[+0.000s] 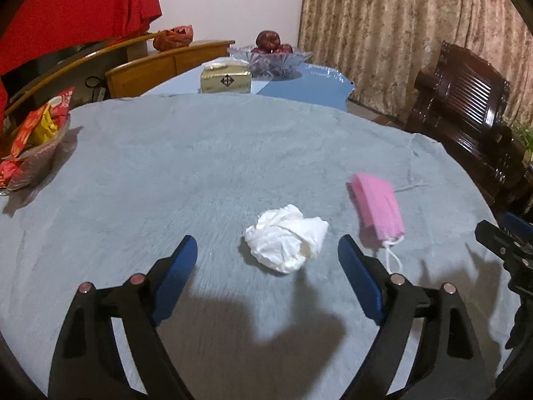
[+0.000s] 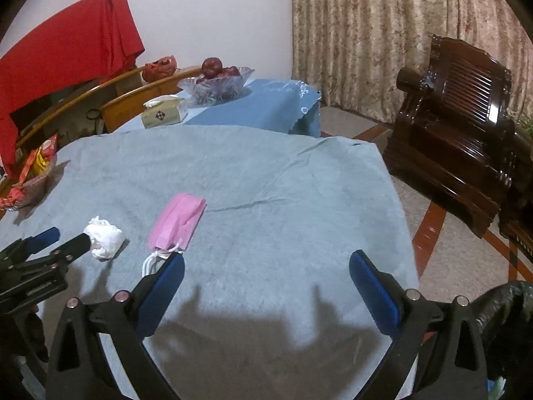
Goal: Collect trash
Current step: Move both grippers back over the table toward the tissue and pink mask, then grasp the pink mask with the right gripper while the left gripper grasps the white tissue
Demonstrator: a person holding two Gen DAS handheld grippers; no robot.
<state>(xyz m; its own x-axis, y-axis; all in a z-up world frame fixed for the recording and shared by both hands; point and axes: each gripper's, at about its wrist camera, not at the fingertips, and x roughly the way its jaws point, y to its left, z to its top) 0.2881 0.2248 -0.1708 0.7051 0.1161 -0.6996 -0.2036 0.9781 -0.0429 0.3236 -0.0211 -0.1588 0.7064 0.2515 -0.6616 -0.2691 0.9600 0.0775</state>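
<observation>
Though a black bag [image 2: 509, 326] is cut off, both grippers' fingers gape empty near tissue [image 1: 286, 242] and mask [image 1: 376, 208].

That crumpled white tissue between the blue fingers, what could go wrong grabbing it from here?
1. The crumpled tissue lies just past the open left gripper; closing now may pinch only its edge, or the gray tablecloth.
2. The pink face mask sits close beside it, its ear loops by the right-hand finger; they might snag.
3. The open right gripper hovers near; the two could bump.
</observation>
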